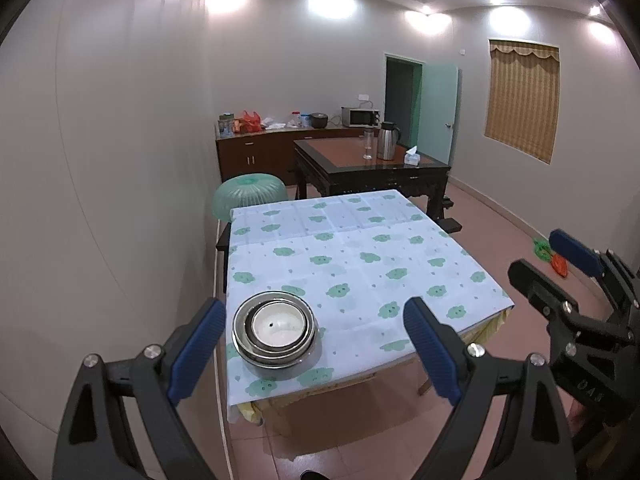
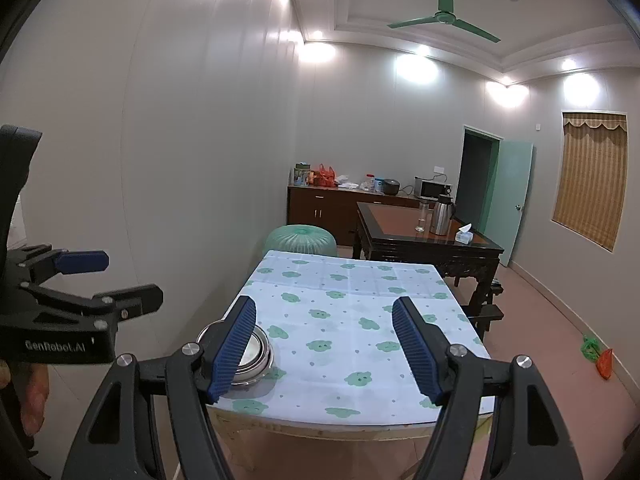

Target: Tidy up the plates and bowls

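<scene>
A stack of nested metal bowls with a white dish inside stands near the front left corner of a table with a white cloth printed with green shapes. My left gripper is open and empty, held above and in front of the stack. My right gripper is open and empty, over the table's front edge; its left finger hides part of the stack. The right gripper also shows at the right of the left wrist view, and the left gripper at the left of the right wrist view.
A wall runs close along the table's left side. A green mesh food cover sits behind the table. A dark wooden table with a thermos and tissue box stands farther back, before a sideboard with a microwave. Tiled floor lies to the right.
</scene>
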Motion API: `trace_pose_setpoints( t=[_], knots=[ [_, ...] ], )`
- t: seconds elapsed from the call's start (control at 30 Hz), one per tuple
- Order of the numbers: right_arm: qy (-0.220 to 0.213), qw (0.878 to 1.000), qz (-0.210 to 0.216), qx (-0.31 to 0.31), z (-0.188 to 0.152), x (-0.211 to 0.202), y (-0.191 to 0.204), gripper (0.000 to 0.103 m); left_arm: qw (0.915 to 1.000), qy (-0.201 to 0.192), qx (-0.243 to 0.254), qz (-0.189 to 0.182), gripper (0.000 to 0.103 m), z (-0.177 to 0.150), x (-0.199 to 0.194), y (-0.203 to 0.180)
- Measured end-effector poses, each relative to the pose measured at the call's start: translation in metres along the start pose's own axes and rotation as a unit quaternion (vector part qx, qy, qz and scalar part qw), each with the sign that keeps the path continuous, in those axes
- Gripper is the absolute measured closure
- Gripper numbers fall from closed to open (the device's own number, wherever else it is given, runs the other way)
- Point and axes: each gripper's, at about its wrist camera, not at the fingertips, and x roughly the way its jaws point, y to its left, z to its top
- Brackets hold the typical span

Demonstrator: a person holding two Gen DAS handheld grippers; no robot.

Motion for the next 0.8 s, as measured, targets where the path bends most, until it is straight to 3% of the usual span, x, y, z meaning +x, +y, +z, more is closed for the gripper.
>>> trace_pose_setpoints(
  t=[0.13,0.4,0.8],
  knots=[
    [-0.005,1.0,0.001,0.001,0.002,0.003,-0.002,0.03,0.9999,-0.01,-0.004,0.006,0.004,0.005,-0.003,0.002],
    [-0.035,0.999,-0.003,0.001,0.005,0.005,-0.002,0.03,0.9993,-0.032,0.001,0.018,0.004,0.012,-0.006,0.003],
    [-0.016,1.0,0.002,0.002,0.004,0.014,0.0,0.03,0.9999,-0.011,0.006,0.002,0.0,0.015,0.004,0.0]
  ],
)
